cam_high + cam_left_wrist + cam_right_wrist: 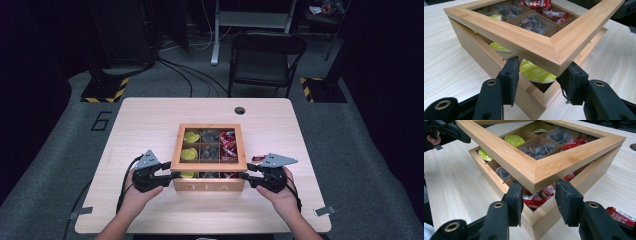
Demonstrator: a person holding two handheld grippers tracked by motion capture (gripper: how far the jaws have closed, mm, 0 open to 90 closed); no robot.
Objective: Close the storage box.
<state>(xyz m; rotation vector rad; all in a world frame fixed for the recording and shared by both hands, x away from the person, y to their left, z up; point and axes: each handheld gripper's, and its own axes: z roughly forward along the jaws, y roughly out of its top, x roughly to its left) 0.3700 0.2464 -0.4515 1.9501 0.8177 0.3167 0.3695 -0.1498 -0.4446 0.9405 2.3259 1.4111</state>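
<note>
The left hand-held gripper (pixel 169 176) sits at the front left corner of the wooden tea box (pixel 208 186), which stands near the middle of the bench (pixel 150 120). In the left gripper view its two jaws stand partly apart and straddle the raised corner of the box's lid (pixel 554 47). The inner pad lies in the gap between lid and box body, just in front of a yellow-green capsule (pixel 534 72); the outer pad sits against the outside of the lid's corner. Whether the pads truly press on the wood cannot be told.

The right hand-held gripper (pixel 246 175) mirrors it at the front right corner. In the right gripper view its jaws are also part-way open on either side of the lid's corner, one pad reaching under the frame above the red packets (pixel 536 201), the other beside the outer edge. A firm pinch cannot be confirmed here either.

The lid is a wooden frame with a clear pane, tilted up at the front so a gap shows above the compartments. Through it appear yellow-green capsules on one side, dark clear sachets (pixel 536 147) in the middle column and red packets on the other side.

The box front bears the letters "TEA" in the high view. A loose red packet (pixel 621 216) lies on the bench just right of the box. The floor beyond the bench's left corner carries a painted "6" (pixel 102 120).
</note>
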